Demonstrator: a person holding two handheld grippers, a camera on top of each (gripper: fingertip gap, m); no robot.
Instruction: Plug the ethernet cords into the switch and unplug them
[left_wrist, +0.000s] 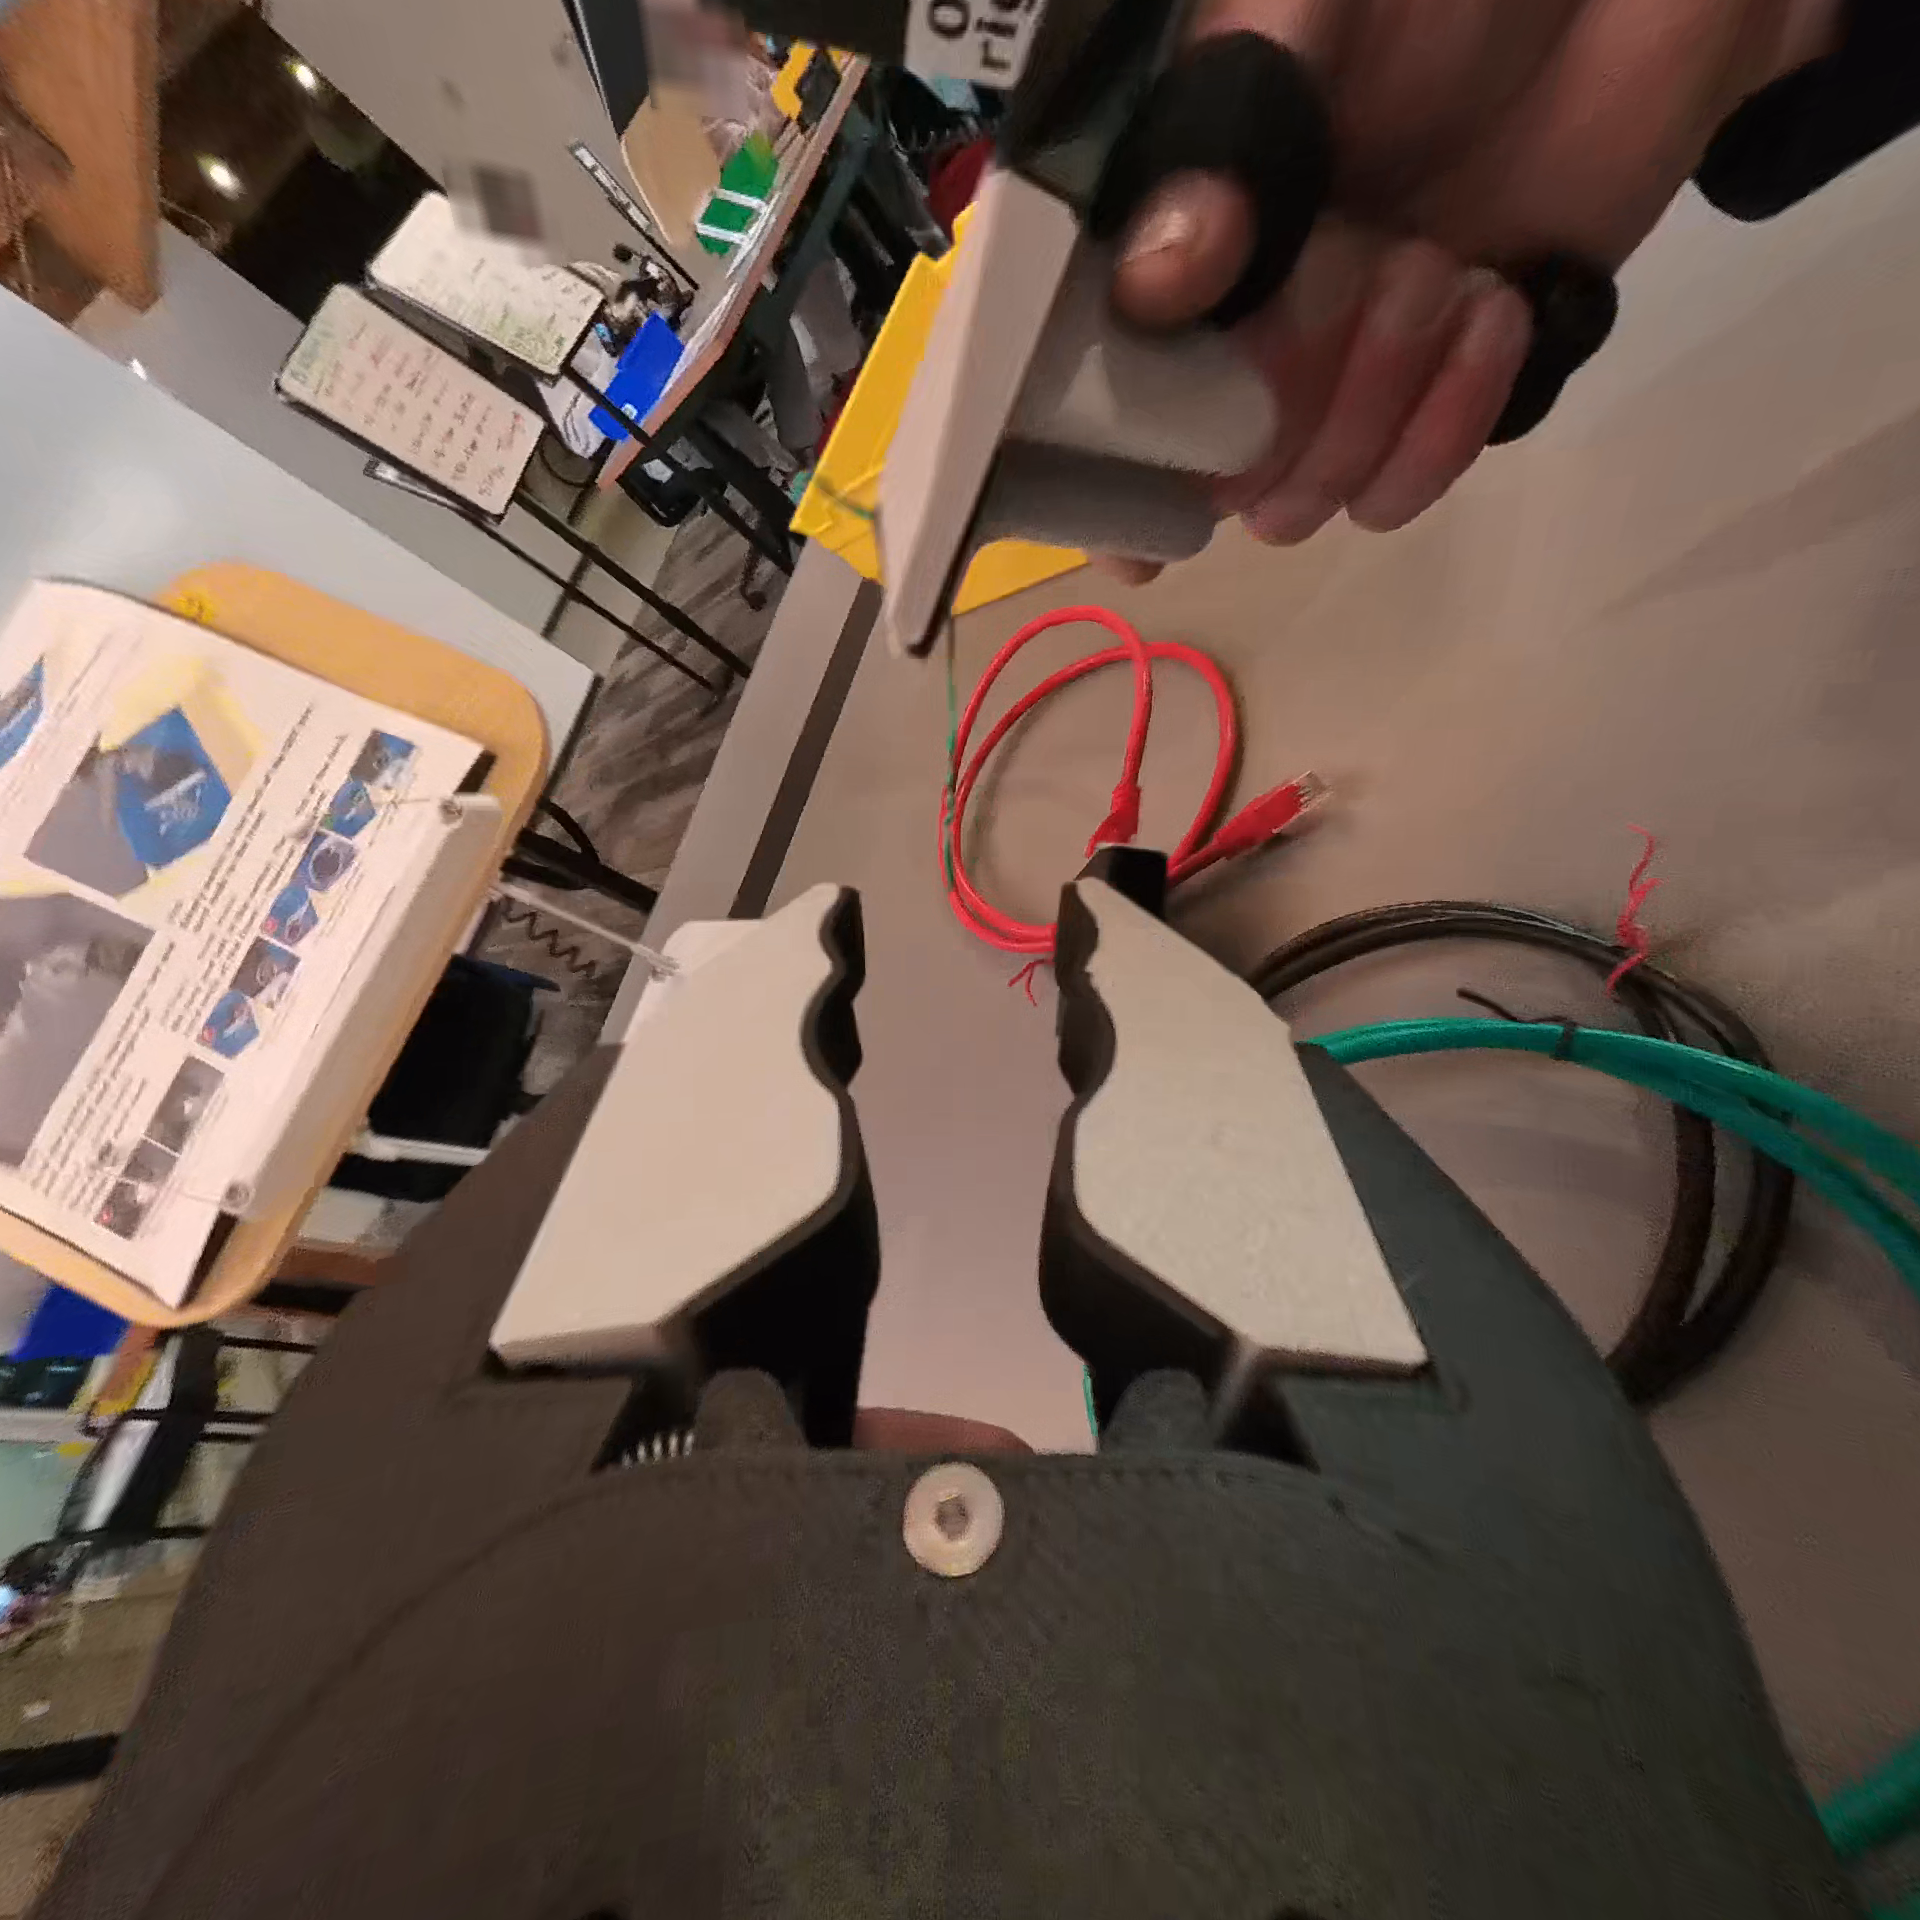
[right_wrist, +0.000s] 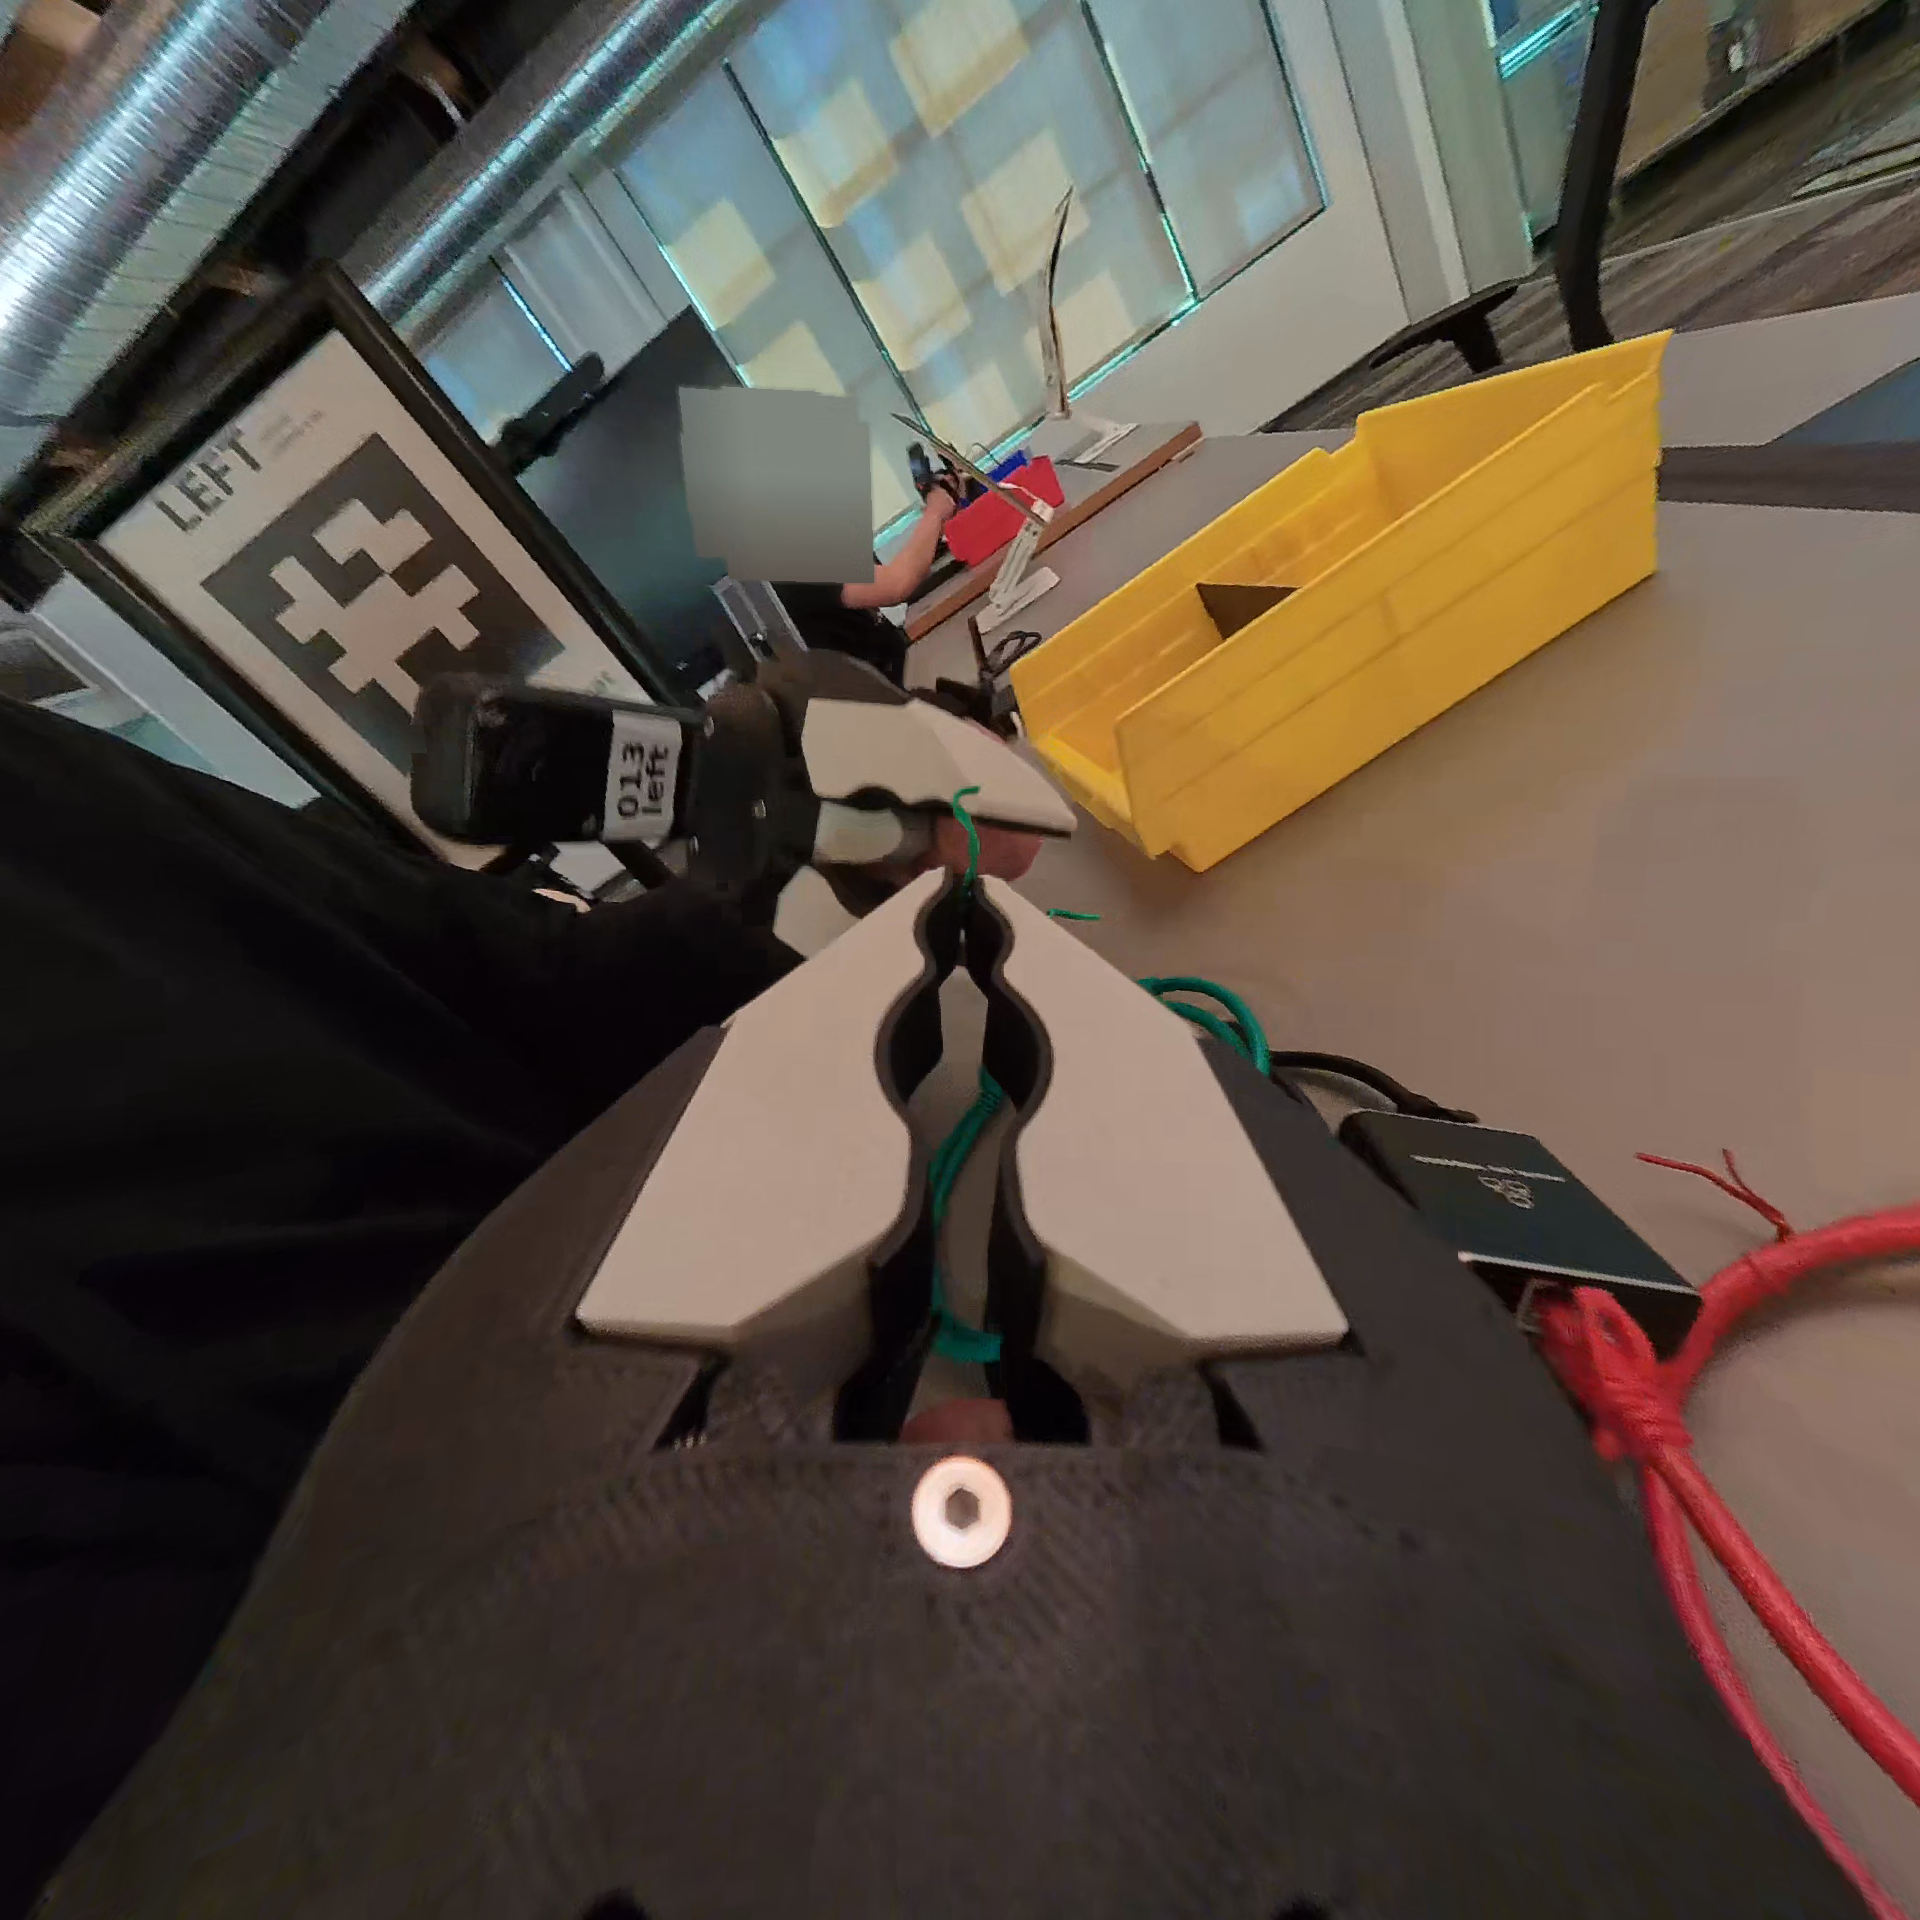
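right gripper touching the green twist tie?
Touching. Right wrist view: the right gripper fingertips are pinched shut on the green twist tie, which pokes out above them.

Crowded tabletop, open at the middle

Bare grey table (right_wrist: 1558, 935) between yellow bin (right_wrist: 1351, 665) and black switch (right_wrist: 1507, 1210); red cord (left_wrist: 1091, 779), black cable coil (left_wrist: 1704, 1143) and green cord (left_wrist: 1662, 1081) strewn nearer.

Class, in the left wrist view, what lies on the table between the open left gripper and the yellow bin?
The coiled red ethernet cord lies between the left gripper and the yellow bin, as the left wrist view shows.
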